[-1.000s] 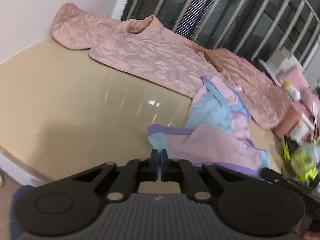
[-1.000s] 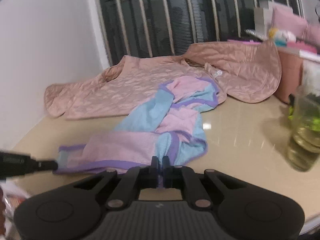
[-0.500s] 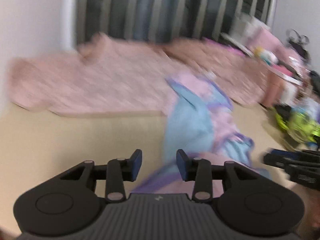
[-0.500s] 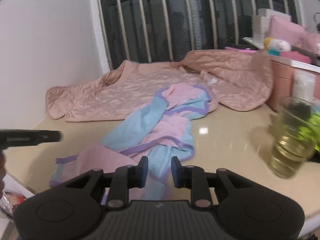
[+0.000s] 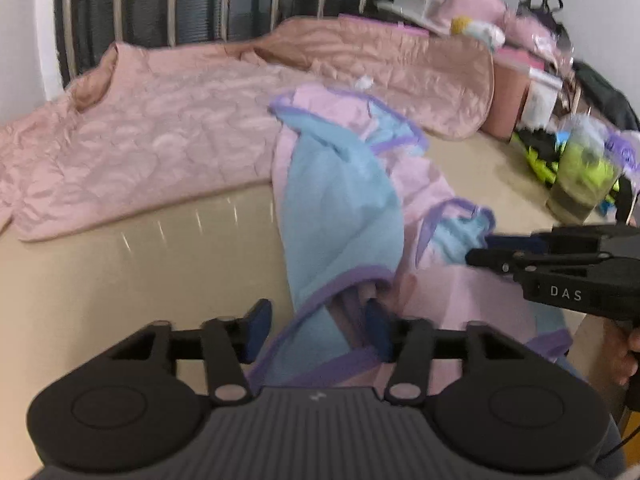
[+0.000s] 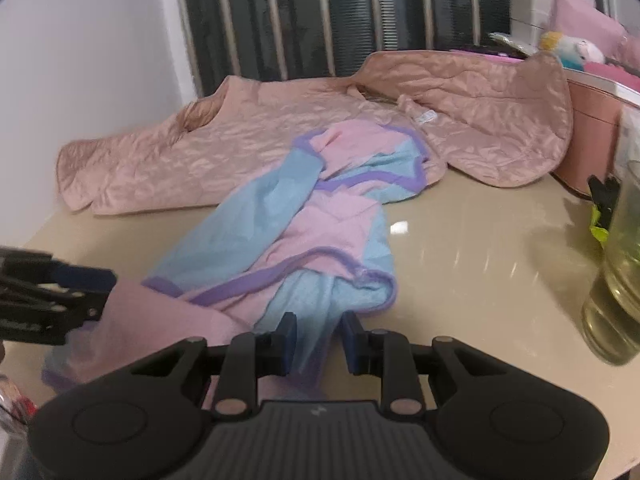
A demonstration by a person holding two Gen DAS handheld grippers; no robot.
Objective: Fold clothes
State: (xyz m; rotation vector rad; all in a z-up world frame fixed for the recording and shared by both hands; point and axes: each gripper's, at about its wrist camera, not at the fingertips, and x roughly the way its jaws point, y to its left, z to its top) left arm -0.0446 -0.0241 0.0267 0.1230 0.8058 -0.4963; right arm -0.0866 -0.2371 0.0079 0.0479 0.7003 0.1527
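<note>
1. We find the pink-and-blue garment [image 6: 304, 220] crumpled on the beige worktop [image 6: 472, 248], partly overlapping the quilted pink jacket [image 6: 248, 152].
2. Left claw [image 5: 316, 328]: spread wide, fabric edge between its fingers, nothing gripped.
3. Right claw [image 6: 318, 340]: likewise parted around blue cloth.

Black left gripper [image 5: 316, 326], blue-padded jaws, ribbed grey housing, silver pivot screws.

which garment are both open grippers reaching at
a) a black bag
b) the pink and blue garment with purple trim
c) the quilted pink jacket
b: the pink and blue garment lies between the open fingers of the right gripper and of the left gripper; the quilted pink jacket lies farther back.
</note>
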